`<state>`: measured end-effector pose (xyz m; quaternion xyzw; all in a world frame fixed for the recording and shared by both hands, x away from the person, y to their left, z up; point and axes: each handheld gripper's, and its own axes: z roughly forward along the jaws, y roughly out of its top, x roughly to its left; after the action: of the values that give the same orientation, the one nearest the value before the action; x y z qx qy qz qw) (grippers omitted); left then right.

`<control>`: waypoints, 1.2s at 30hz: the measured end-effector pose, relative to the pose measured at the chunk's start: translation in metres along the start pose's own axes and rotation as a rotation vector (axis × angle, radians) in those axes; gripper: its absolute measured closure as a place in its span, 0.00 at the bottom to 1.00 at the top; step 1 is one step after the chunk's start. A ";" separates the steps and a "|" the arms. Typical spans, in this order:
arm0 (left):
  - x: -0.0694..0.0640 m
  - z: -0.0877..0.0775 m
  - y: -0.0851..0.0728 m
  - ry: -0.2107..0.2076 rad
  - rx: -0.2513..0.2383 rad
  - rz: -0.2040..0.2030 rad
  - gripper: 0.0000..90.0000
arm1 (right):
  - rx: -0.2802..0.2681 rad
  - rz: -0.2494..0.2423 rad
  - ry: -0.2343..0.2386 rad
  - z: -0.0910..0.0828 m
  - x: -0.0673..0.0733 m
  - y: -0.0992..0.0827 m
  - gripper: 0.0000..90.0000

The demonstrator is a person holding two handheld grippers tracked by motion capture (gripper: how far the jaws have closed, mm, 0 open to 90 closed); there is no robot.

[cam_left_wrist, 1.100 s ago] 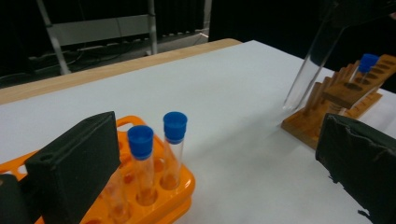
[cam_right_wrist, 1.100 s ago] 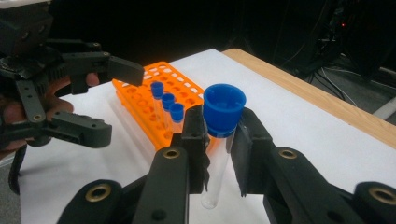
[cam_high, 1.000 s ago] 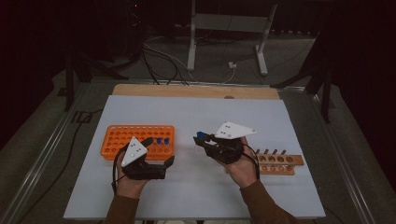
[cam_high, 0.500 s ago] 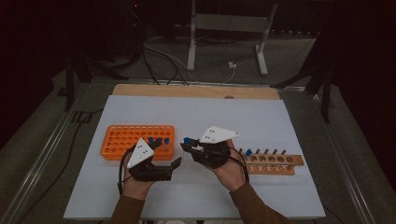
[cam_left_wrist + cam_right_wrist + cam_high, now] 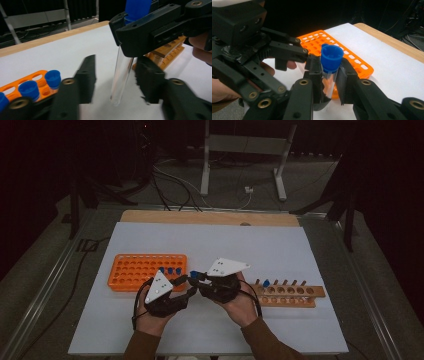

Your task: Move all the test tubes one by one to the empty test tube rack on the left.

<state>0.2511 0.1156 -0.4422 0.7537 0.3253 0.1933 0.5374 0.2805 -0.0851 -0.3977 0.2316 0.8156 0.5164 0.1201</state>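
Handover is the step judged to be in hand, and it turns on how the tube point(image 5: 122, 75) hangs between the two jaws of the left tool point(image 5: 116, 80). In the left gripper view the tube is seen near the middle of the frame, held just under its blue cap point(image 5: 137, 8) by the right tool point(image 5: 155, 30) at the upper right, with its long axis close to upright, the rounded bottom tipped slightly toward the lower left and hanging free above the white worktop point(image 5: 62, 50). The left tool's jaws have just been closing and stand partly open to either side of the glass; no contact is seen yet, and the jaws are blurred. In the right gripper view the right tool point(image 5: 329, 75) is shut on the tube below the cap. In the high view both tools point(image 5: 186, 281) point(image 5: 196, 276) are met at the lower middle of the frame, between the orange rack point(image 5: 145, 270) at the left and the wooden rack point(image 5: 290, 294) at the right. The left tool is judged to need only to close across the tube's axis, low on the glass
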 end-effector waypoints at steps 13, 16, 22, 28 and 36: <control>-0.001 -0.001 0.000 -0.045 -0.011 0.013 0.87 | -0.003 0.002 0.016 0.000 0.001 0.000 0.81; 0.002 -0.002 0.000 -0.030 -0.010 0.009 0.87 | -0.008 0.010 0.028 -0.001 -0.001 -0.001 0.72; 0.010 -0.007 0.000 0.006 -0.019 -0.013 0.87 | -0.009 0.055 0.030 -0.004 -0.007 -0.001 0.43; 0.019 -0.015 0.000 0.037 -0.028 -0.025 0.87 | -0.020 0.048 -0.019 -0.012 -0.010 -0.001 0.27; 0.030 -0.024 0.000 0.078 -0.048 -0.051 0.87 | -0.048 0.062 -0.092 -0.025 -0.018 -0.004 0.05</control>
<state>0.2570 0.1528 -0.4357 0.7240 0.3604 0.2162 0.5469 0.2841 -0.1152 -0.3911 0.2771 0.7893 0.5280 0.1468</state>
